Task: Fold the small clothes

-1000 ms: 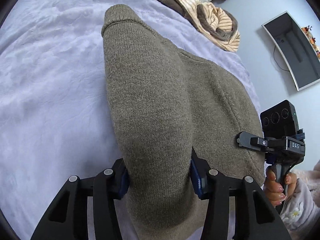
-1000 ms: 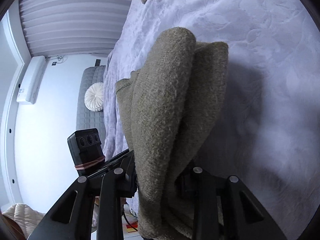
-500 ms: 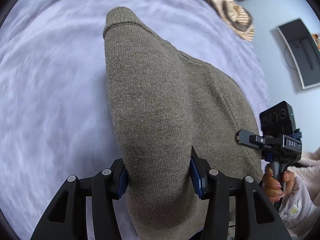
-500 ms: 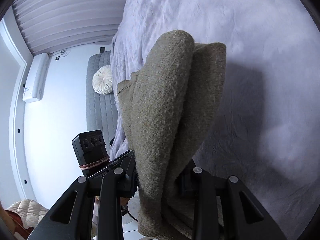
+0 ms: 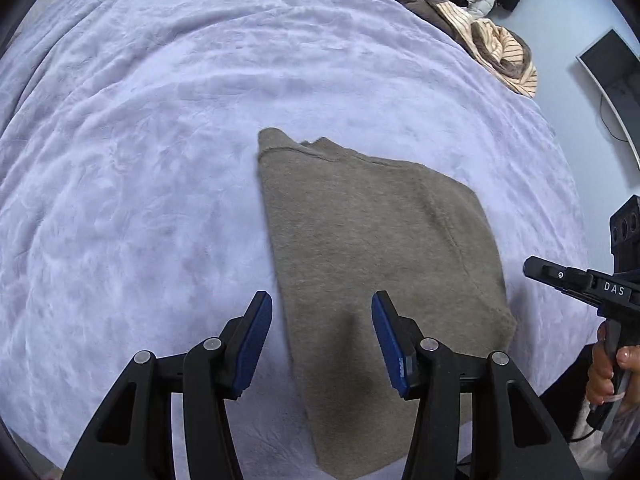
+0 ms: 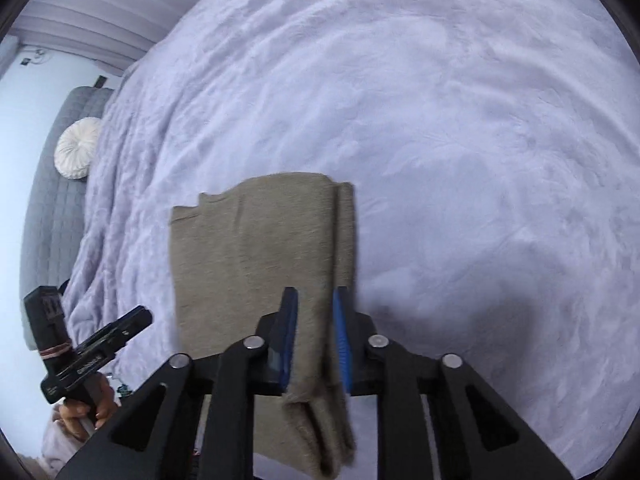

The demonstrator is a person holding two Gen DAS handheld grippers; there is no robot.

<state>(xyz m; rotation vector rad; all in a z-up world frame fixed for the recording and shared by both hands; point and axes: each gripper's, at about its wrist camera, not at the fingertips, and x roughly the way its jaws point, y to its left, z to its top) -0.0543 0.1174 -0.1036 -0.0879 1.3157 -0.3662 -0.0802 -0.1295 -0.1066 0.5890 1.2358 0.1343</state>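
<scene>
A folded olive-brown knit sweater point(image 5: 372, 264) lies flat on the lavender bedspread point(image 5: 140, 140). My left gripper point(image 5: 322, 336) is open, its blue pads apart above the sweater's near left edge, holding nothing. In the right wrist view the sweater point(image 6: 248, 248) lies flat too, and my right gripper point(image 6: 314, 336) has its jaws narrowly parted around the sweater's thick right fold, which runs between the pads. The right gripper also shows at the right edge of the left wrist view point(image 5: 580, 284).
A heap of other clothes, striped cream and dark pieces point(image 5: 480, 20), lies at the far right of the bed. A grey headboard with a round white cushion point(image 6: 76, 148) is at left in the right wrist view. The bed's near edge is just below the grippers.
The sweater was held up by both grippers; now it lies flat on the bed. My left gripper has opened and let go. The right jaws have loosened.
</scene>
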